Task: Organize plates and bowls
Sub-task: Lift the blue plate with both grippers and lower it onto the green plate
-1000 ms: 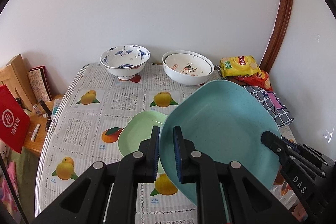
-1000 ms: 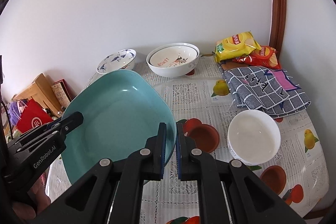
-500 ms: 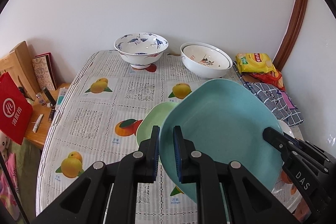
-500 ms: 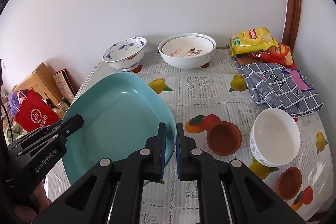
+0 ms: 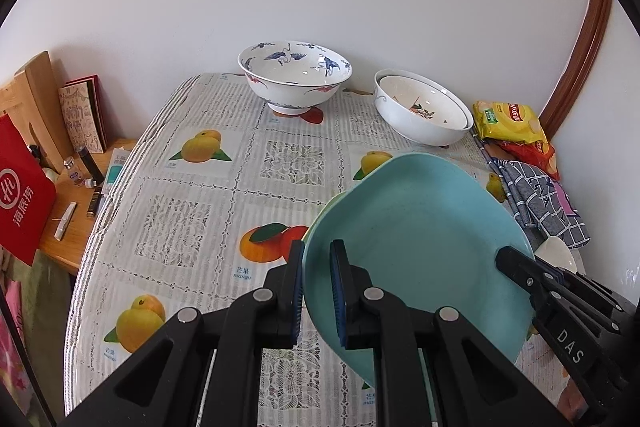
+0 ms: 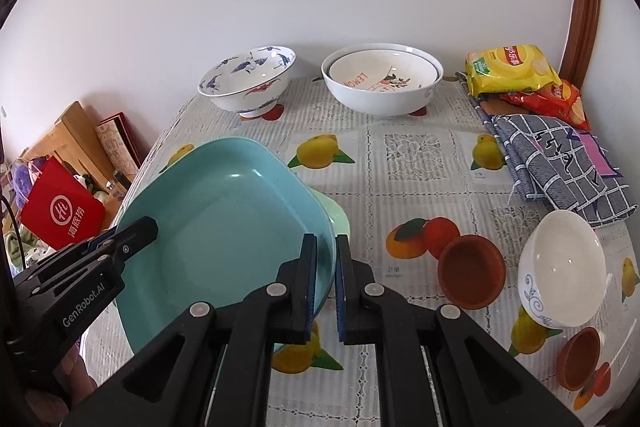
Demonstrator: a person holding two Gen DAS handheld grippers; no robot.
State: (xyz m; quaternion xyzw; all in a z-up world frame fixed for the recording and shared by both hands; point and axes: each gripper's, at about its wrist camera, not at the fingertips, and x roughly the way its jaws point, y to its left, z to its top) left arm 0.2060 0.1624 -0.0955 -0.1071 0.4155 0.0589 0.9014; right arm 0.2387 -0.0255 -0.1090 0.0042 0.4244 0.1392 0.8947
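Teal plate (image 5: 416, 251) rim clamped between both tools, opposite edges.

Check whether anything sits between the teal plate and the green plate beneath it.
Nothing visible does. The teal plate, gripped on opposite rims by both hand-held grippers, hovers tilted directly over the green plate, whose edge alone shows.

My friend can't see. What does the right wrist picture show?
Two black grippers, the right gripper and the left gripper, hold a teal plate by opposite edges over a light green plate. Behind, on a fruit-print tablecloth, sit a blue-patterned bowl and stacked white bowls.
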